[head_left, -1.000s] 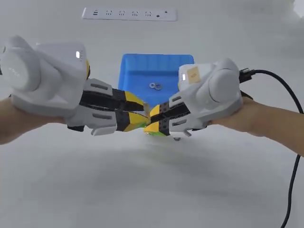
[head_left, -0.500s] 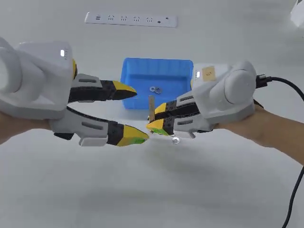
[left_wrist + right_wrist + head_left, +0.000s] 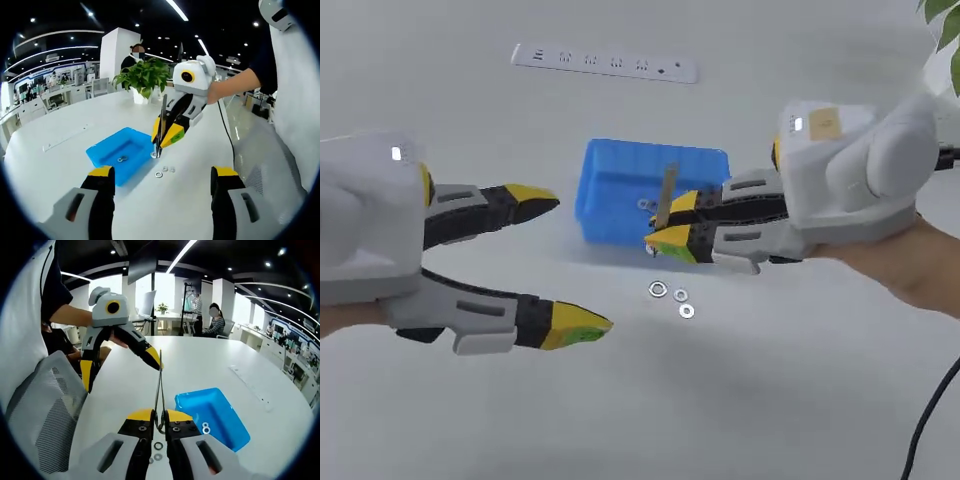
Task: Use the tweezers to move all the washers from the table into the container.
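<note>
My right gripper [image 3: 665,238] is shut on the tweezers [image 3: 667,192], which stand upright beside the front right of the blue container [image 3: 610,175]. In the right gripper view the tweezers [image 3: 160,380] rise from between my shut jaws. Two washers [image 3: 645,205] lie inside the container. Three washers [image 3: 657,290] lie on the table just in front of it. My left gripper [image 3: 570,262] is open at the left and holds nothing. From the left gripper view I see the tweezers [image 3: 161,125] with their tip low near the container's [image 3: 107,150] edge. Whether the tip holds a washer I cannot tell.
A white power strip [image 3: 605,60] lies at the far side of the white table. A black cable [image 3: 930,420] runs down at the right. A potted plant [image 3: 142,80] stands further off on the table.
My left gripper has opened, let go of the tweezers and drawn back to the left. My right gripper keeps the tweezers and has moved right, uncovering the washers on the table.
</note>
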The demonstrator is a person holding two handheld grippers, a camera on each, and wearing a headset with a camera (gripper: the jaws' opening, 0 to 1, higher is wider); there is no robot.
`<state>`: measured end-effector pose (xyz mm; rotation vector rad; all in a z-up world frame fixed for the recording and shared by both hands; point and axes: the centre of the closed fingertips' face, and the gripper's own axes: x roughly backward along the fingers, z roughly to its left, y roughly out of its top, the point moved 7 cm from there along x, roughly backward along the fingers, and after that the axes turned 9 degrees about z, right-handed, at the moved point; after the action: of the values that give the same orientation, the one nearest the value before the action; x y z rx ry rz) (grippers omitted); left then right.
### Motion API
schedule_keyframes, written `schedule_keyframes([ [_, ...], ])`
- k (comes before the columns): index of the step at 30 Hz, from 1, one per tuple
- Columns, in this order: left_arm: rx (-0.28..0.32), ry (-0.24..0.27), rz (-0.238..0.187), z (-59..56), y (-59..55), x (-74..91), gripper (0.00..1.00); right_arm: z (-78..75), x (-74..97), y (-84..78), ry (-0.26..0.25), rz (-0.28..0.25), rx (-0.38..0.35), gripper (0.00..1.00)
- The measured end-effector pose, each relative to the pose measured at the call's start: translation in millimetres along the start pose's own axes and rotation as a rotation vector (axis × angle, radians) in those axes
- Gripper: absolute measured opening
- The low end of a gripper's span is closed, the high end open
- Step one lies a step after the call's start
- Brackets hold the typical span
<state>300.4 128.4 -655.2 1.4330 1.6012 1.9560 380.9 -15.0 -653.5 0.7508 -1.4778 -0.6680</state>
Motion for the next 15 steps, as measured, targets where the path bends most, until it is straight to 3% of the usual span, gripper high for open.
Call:
schedule_keyframes([
  [5,0.026,0.057,0.000,3.7,-6.2,4.8,1.00,-10.8,11.2,6.0,-0.004,0.002,0.017,0.09],
  [10,0.046,0.083,-0.025,7.1,-7.7,10.5,0.99,-35.8,21.2,12.6,-0.047,-0.006,0.021,0.09],
  [15,0.056,0.099,-0.028,7.7,-9.3,12.2,0.99,-65.3,15.4,12.5,-0.088,0.007,0.027,0.09],
])
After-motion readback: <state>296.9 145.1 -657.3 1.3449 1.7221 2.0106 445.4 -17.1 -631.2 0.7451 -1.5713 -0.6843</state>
